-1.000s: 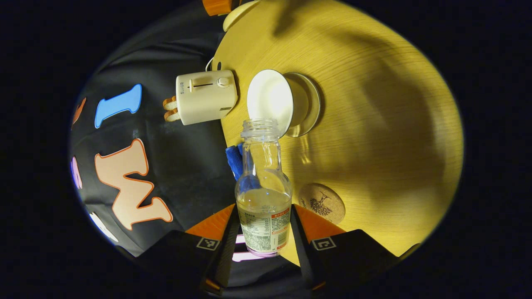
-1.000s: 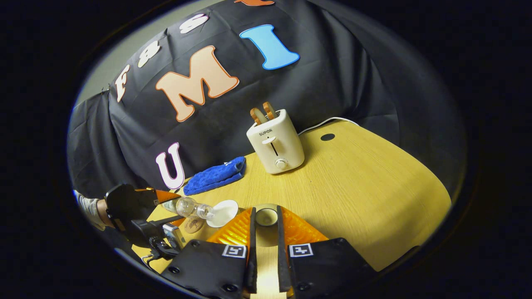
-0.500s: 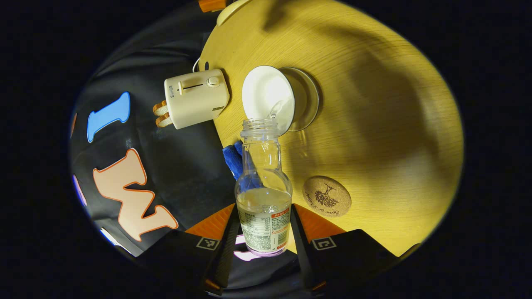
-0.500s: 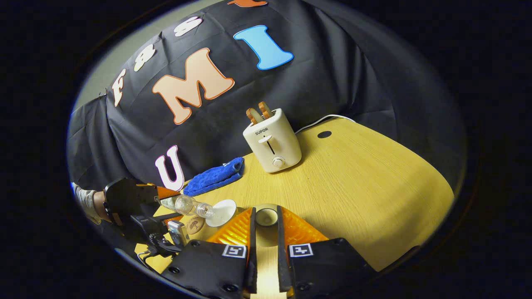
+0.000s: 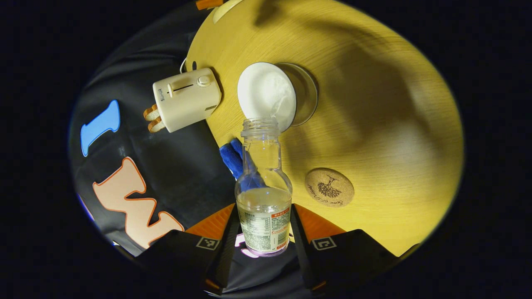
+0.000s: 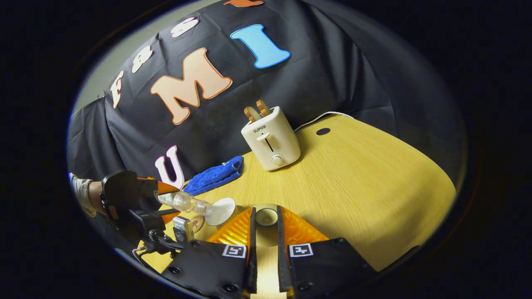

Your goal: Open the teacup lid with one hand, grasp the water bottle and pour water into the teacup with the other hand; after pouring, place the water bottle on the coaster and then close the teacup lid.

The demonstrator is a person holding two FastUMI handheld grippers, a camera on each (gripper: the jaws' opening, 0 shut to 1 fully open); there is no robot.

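Bottle (image 5: 263, 195) pinched at its labelled lower body between both fingers of the left gripper (image 5: 263, 224), tilted so that its open mouth lies at the rim of the teacup (image 5: 268, 94); water still fills the bottle's lower part. The teacup stands uncovered on the wooden table (image 5: 374, 95), near a toaster (image 5: 185, 99) holding two bread slices. A cork coaster (image 5: 329, 187) lies bare on the table, just beside the bottle. A blue cloth (image 6: 214, 175) lies at the table's far edge. The right gripper (image 6: 266, 222) clamps the teacup lid (image 6: 266, 216) between its fingers, held apart from the teacup.
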